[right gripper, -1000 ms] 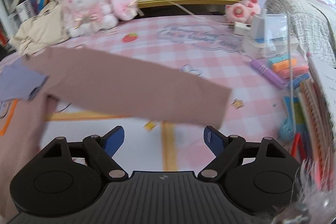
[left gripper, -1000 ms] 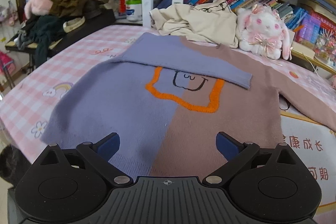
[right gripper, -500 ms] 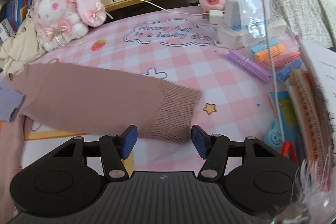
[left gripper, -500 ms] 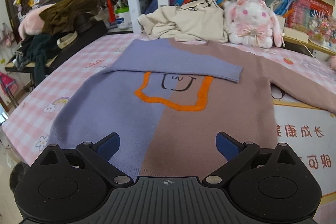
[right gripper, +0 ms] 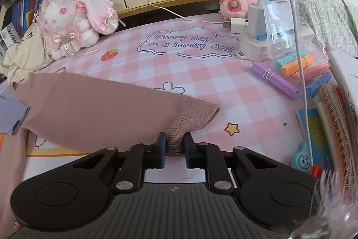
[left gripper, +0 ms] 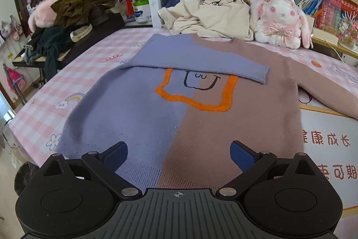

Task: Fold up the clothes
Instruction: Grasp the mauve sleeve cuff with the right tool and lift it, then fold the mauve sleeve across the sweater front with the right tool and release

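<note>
A two-tone sweater (left gripper: 179,109), lilac on the left half and dusty pink on the right, lies flat on the pink checked table cover (left gripper: 44,104). Its lilac sleeve (left gripper: 201,62) is folded across the chest above an orange outline. My left gripper (left gripper: 179,155) hovers open over the hem, nothing between its fingers. In the right wrist view the pink sleeve (right gripper: 94,109) stretches out to the right, and my right gripper (right gripper: 175,150) is shut on the ribbed cuff (right gripper: 192,113), which bunches between the blue pads.
A cream garment (left gripper: 208,15) and a white-and-pink plush rabbit (left gripper: 277,21) sit at the table's back edge under bookshelves. Dark clothes (left gripper: 67,21) pile on a stand at left. At right lie a charger with cable (right gripper: 257,26), bundled coloured sticks (right gripper: 297,73) and notebooks (right gripper: 335,122).
My right gripper moved down to the pink sleeve's cuff and closed on it; the cuff now bunches between the pads. The left gripper stayed open over the hem, its view shifting only slightly.
</note>
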`<control>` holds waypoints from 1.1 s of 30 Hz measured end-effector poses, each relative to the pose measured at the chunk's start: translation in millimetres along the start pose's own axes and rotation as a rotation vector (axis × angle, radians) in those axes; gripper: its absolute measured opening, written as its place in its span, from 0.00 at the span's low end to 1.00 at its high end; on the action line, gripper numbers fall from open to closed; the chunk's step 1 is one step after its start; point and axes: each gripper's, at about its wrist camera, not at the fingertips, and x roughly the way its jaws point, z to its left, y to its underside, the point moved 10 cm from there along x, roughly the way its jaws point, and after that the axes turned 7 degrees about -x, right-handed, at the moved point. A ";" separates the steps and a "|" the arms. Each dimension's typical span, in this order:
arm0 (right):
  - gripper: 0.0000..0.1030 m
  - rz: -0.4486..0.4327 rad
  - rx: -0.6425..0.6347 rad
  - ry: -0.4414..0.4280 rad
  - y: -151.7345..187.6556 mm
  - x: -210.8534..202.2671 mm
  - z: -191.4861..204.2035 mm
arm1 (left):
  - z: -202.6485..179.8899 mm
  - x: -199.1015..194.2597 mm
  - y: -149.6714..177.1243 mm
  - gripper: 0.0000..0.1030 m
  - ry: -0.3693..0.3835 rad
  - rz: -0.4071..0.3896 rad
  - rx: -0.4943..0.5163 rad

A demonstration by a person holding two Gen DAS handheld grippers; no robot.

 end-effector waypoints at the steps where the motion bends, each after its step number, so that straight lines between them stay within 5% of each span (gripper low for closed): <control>1: 0.10 0.005 0.005 -0.004 -0.3 0.0 0.7 | 0.3 -0.3 -0.5 0.97 -0.002 -0.001 0.000; 16: 0.10 -0.064 -0.040 -0.132 -56.0 -37.3 68.0 | 18.9 1.0 -3.5 0.97 -0.009 -0.049 -0.030; 33: 0.10 -0.184 -0.229 -0.221 -99.8 -65.1 275.2 | 75.6 9.2 -34.5 0.97 0.137 -0.125 0.160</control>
